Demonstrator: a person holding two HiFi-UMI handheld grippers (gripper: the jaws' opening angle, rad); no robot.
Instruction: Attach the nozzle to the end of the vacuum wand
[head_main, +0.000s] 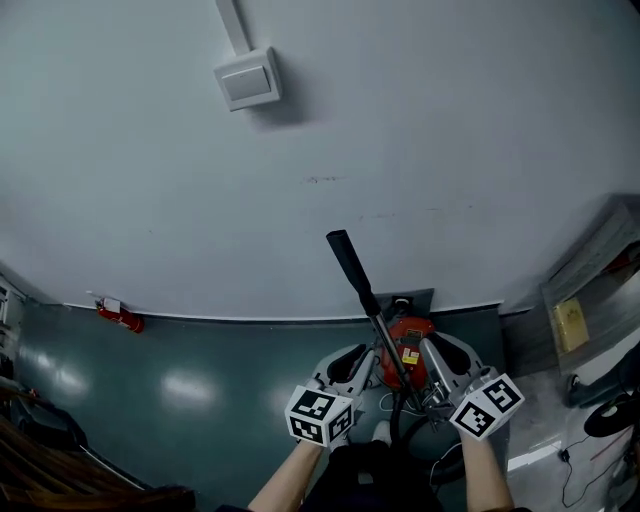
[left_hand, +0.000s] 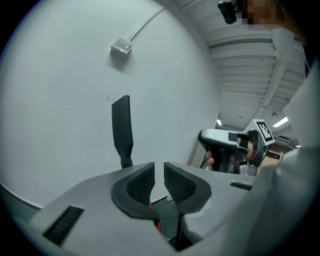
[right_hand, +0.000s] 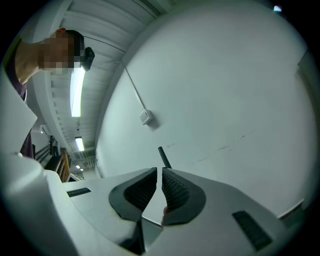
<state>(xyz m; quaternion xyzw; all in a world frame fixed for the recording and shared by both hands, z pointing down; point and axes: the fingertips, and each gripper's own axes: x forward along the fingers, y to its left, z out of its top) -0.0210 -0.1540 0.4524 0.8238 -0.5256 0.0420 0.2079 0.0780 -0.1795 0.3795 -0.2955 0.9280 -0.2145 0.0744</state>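
Observation:
The vacuum wand (head_main: 388, 340) slants up from the red vacuum body (head_main: 412, 338) toward the wall, with the black nozzle (head_main: 346, 256) on its top end. My left gripper (head_main: 355, 352) sits just left of the wand's lower part and my right gripper (head_main: 446, 350) just right of it. In the left gripper view the jaws (left_hand: 159, 172) stand almost closed with a narrow slit and nothing between the pads; the nozzle (left_hand: 122, 125) rises beyond them. The right gripper (right_hand: 160, 177) shows the same narrow slit, with the nozzle (right_hand: 163, 156) straight ahead.
A white switch box (head_main: 248, 80) with a conduit hangs on the pale wall. A red extinguisher (head_main: 120, 318) lies at the wall's foot on the grey-green floor (head_main: 180, 400). Shelving (head_main: 590, 290) and cables (head_main: 590, 455) crowd the right side.

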